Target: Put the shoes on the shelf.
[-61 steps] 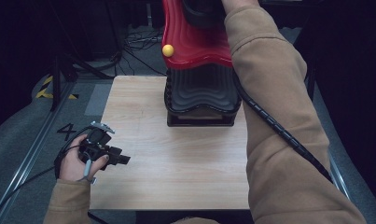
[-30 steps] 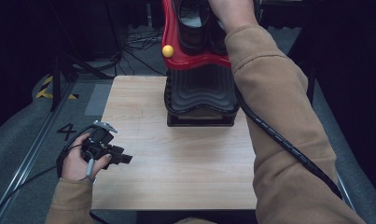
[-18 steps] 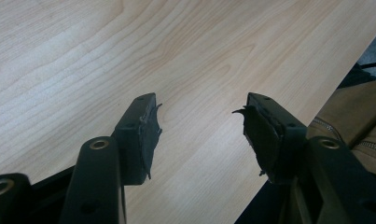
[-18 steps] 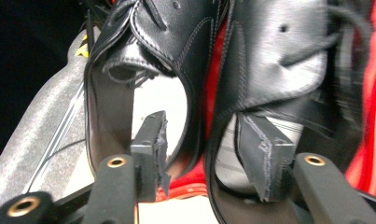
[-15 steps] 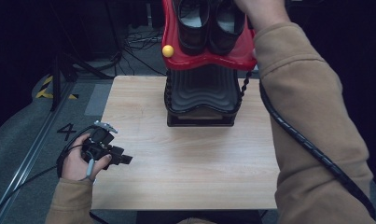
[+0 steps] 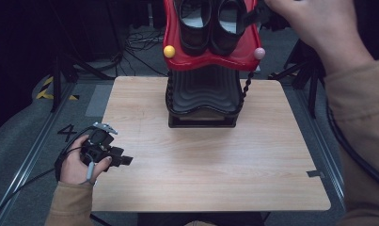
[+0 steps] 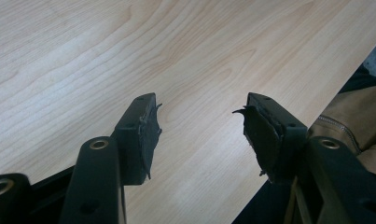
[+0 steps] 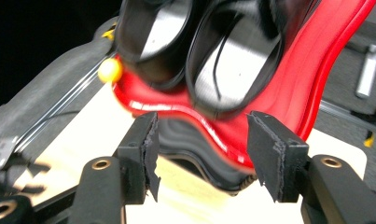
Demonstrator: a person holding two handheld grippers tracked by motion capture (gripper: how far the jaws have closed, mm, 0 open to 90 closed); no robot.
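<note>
Jaws: both grippers stand open and hold nothing. High view: the left gripper (image 6: 113,157) rests in the person's left hand (image 6: 75,165) at the table's (image 6: 215,174) left edge, near the front corner, jaws pointing inward over bare wood. The right hand (image 6: 319,23) is raised beyond the far right corner, beside a red shelf (image 6: 210,59) with a yellow knob (image 6: 169,51) and a pink knob (image 6: 259,53); the jaws are not legible here. The shelf carries a pair of black shoes (image 6: 214,26) and tops a black ribbed rack (image 6: 202,96) standing at the middle of the far edge. Left gripper view: the pads (image 7: 147,135) are parted over wood, frayed at their edges. Right gripper view: the right gripper (image 8: 200,154) hovers with jaws parted just short of the shelf's (image 8: 288,79) front lip, the shoes (image 8: 237,60) above and behind. Risk, as judged: the shelf looks top-heavy and overhangs the rack; a push or an off-centre grip could tip it or slide the shoes off. Worn pads may slip on the glossy rim.
</note>
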